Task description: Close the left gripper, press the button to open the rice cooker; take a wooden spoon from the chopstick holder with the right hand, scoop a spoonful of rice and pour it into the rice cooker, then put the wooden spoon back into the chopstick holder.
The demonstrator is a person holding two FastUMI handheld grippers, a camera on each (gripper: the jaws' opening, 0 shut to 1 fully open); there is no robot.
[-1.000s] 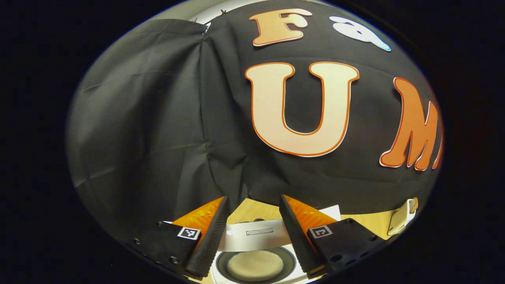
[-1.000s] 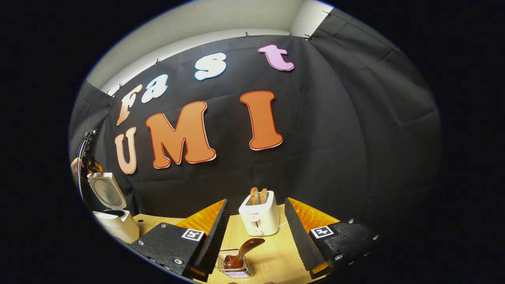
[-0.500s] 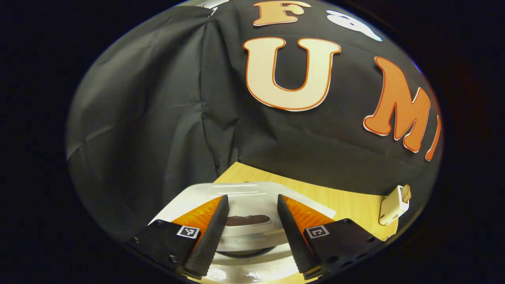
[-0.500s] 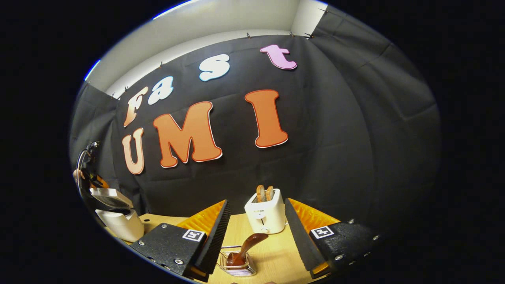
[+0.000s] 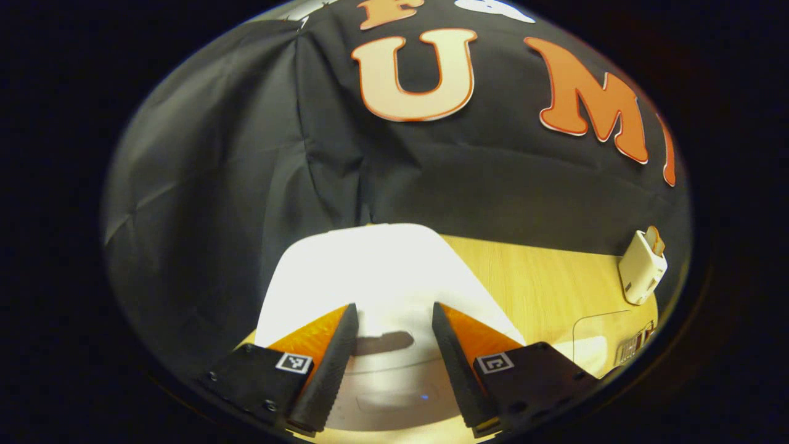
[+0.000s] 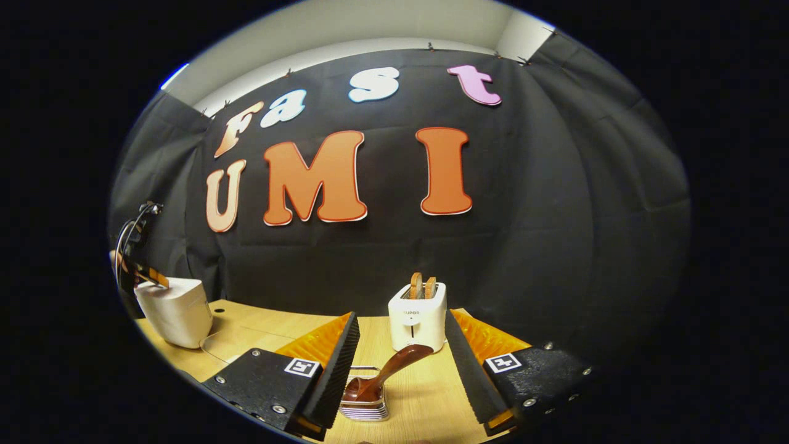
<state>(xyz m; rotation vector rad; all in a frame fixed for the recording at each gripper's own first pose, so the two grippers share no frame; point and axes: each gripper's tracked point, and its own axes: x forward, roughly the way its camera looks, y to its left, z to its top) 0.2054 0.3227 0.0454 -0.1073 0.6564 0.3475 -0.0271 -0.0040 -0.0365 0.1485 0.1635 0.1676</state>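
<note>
The bench (image 6: 425, 394) runs ahead of both tools, pale wood under the booth's black cloth; on it, directly below and ahead of the left hand-held gripper (image 5: 389, 364), sits the rice cooker (image 5: 370, 277), its white lid down and flat, its front button panel lying between the two fingers; from the right hand-held gripper (image 6: 397, 376) that same cooker (image 6: 175, 308) stands far off to its left, with the left tool above it; a white toaster (image 6: 418, 324) with two slices stands straight ahead of the right tool, beyond the wire chopstick holder (image 6: 365, 404); the wooden spoon (image 6: 385, 375) leans in that holder, bowl down, handle tilted up and to the right, just ahead of the open gap between the fingers.

Both tools stand wide, holding nothing; the left is not narrowed as the task asks for the press.

Risks, as I judge them: spread fingers may straddle the button instead of pressing it; the light holder could tip or slide if the right tool catches the slanted handle off-centre.
</note>
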